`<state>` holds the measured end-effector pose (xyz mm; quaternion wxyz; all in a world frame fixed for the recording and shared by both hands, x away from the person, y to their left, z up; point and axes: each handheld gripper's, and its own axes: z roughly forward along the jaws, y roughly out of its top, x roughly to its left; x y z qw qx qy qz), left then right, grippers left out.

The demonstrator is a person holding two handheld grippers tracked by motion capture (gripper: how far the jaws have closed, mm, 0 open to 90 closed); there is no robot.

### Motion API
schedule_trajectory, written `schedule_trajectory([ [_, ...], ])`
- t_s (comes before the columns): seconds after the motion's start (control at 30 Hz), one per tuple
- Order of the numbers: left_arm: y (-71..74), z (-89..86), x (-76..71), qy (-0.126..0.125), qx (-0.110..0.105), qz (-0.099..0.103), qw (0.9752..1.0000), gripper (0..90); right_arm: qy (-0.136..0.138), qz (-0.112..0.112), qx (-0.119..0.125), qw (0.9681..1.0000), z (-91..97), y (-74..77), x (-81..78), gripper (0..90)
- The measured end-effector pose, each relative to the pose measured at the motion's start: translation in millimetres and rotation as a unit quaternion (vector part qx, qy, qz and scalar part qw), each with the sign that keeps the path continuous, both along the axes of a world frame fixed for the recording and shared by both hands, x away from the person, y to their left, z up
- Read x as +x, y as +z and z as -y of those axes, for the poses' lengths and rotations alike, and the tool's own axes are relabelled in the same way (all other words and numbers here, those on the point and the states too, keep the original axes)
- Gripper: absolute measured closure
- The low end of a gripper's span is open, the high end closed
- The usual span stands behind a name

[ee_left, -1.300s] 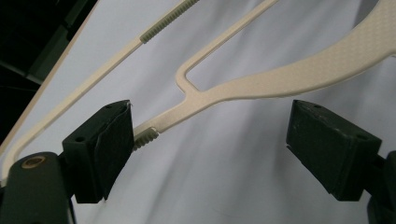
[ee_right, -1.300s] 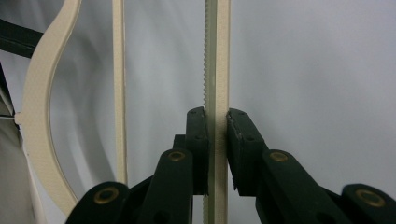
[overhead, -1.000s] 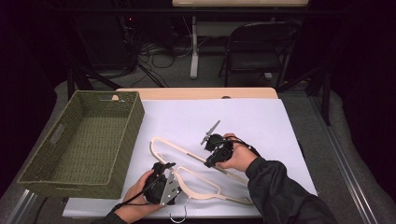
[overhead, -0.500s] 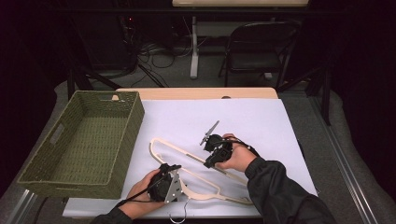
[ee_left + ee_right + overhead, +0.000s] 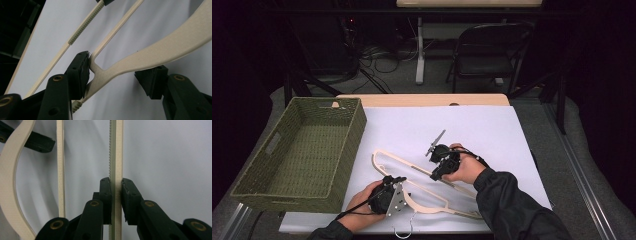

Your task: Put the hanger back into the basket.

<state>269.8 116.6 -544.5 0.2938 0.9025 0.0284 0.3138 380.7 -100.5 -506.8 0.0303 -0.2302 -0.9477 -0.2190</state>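
To my left sits a green woven basket [image 5: 302,155], rectangular, with a slot handle cut into its near-left wall, resting partly on the white sheet [image 5: 492,130] that covers my table [image 5: 422,99]. A bare strip of the table's pale wood shows along the far edge, beyond the sheet. Past the table, on the grey floor, I see a dark folding chair [image 5: 484,55] standing to the right, and just left of it a white post [image 5: 419,50] on a foot. Loose cables [image 5: 377,52] lie tangled on the floor further left, near some dark stand legs [image 5: 312,82]. Everything behind that is too dark for me to make out.
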Motion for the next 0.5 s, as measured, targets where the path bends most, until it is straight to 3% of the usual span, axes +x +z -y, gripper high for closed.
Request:
schedule_trajectory([
  [0.17, 1.8, -0.1, 0.6, -0.001, -0.001, -0.009, 1.0000, 51.9, 0.002, -0.002, -0.005, 1.0000, -0.8, 0.0, -0.8, 79.5],
  [0.23, 2.7, 1.6, 1.0, -0.002, 0.006, -0.024, 0.9997, 52.0, 0.006, -0.010, -0.014, 0.9998, -0.3, 1.3, -0.3, 79.5],
  [0.3, 5.5, 1.7, 1.2, -0.005, 0.013, -0.023, 0.9996, 56.1, 0.010, -0.010, -0.016, 0.9998, -0.5, -0.4, -1.1, 79.5],
  [0.5, 6.7, 1.6, 2.5, -0.010, 0.006, -0.028, 0.9995, 56.3, 0.008, -0.009, -0.006, 0.9999, 1.5, -0.4, -1.3, 79.5],
])
